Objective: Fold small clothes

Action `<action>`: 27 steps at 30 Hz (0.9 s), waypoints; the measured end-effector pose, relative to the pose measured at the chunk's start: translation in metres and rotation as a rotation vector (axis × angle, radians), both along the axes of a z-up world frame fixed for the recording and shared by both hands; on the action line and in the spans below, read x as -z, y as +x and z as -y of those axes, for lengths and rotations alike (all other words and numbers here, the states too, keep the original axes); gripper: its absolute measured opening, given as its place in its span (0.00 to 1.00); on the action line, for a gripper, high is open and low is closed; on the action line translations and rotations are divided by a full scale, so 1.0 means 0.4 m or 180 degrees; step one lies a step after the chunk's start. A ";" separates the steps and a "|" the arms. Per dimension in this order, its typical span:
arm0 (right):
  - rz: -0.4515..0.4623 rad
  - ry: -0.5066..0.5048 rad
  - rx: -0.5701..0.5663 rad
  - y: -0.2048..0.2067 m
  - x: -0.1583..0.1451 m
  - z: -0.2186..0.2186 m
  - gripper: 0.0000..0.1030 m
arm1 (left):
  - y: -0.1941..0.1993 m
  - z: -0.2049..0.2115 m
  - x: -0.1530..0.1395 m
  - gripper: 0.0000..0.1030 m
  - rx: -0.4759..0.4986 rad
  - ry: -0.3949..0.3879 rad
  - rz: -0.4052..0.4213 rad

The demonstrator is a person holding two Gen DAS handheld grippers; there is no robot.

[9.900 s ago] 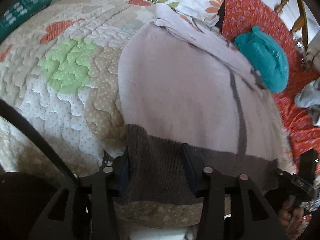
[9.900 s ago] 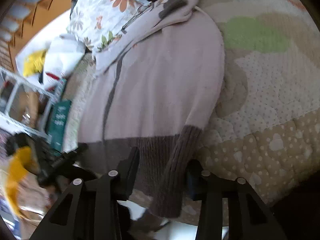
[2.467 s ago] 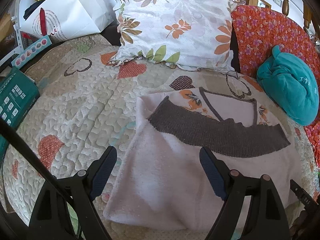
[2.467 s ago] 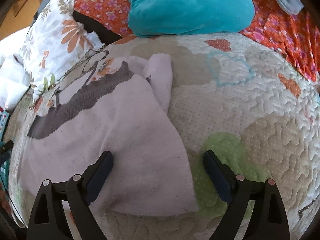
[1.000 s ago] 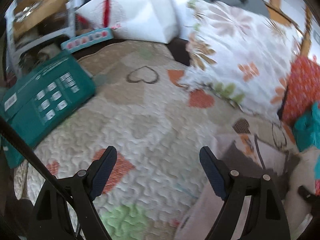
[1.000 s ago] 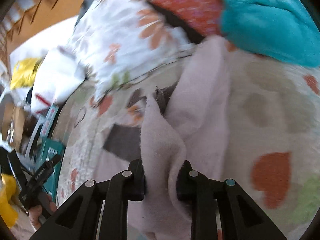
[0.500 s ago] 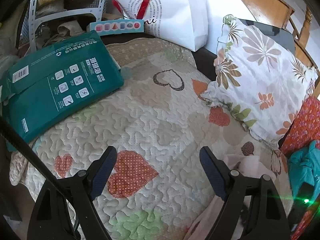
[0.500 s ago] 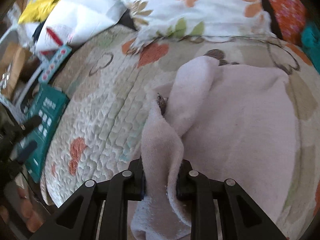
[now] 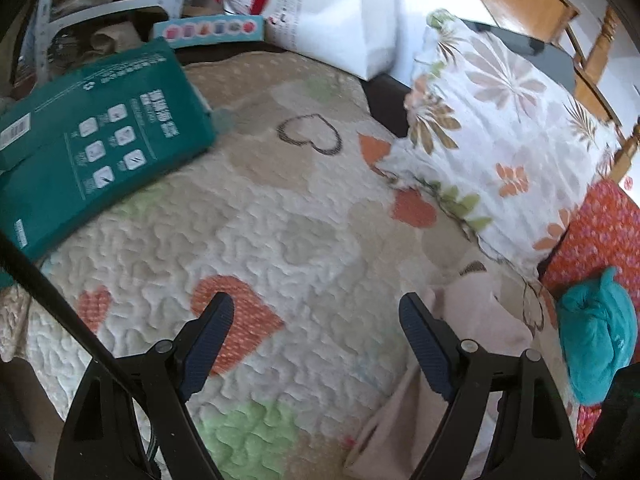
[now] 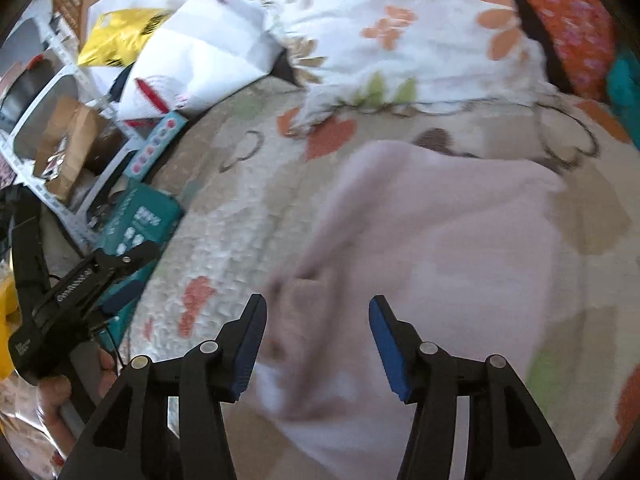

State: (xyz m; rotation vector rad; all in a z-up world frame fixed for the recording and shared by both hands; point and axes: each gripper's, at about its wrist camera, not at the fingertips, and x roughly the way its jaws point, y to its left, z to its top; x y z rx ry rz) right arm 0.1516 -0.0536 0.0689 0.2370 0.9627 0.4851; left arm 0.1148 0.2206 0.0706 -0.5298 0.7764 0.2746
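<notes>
Sweater [image 10: 432, 248] folded on the quilt [image 9: 280, 224], both of your grippers released.

Your right gripper [image 10: 318, 342] clamped a bunched fold of the pink knit half a second ago; its jaws now stand wide and empty above the garment, which lies flat in a doubled bundle near the floral pillow [image 10: 400, 28]. Your left gripper [image 9: 316, 346] remains wide apart and empty over bare quilt, with the sweater's edge just beside its right finger. Surroundings: a green box [image 9: 92, 148] at the quilt's left edge, a white bag [image 9: 332, 12] behind it, a teal cloth [image 9: 596, 344] on the red floral cover [image 9: 600, 232]. Motion blur obscures the knit's detail.
</notes>
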 end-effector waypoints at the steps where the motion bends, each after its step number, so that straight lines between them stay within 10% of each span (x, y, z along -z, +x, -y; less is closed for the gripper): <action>1: -0.0051 0.0018 0.0019 0.000 0.007 0.012 0.34 | 0.003 0.003 0.000 0.81 -0.0002 0.0009 -0.0001; 4: -0.0153 -0.0051 -0.0087 -0.010 0.028 0.004 0.21 | 0.004 -0.002 0.001 0.81 -0.0060 -0.0019 0.0012; 15: -0.0625 0.0205 -0.0650 0.020 0.178 -0.190 0.23 | -0.001 -0.043 0.012 0.81 -0.0187 -0.0111 0.0012; 27: -0.0126 0.0046 -0.0143 0.074 -0.021 0.048 0.23 | 0.056 0.105 0.126 0.79 0.0574 -0.0560 -0.0473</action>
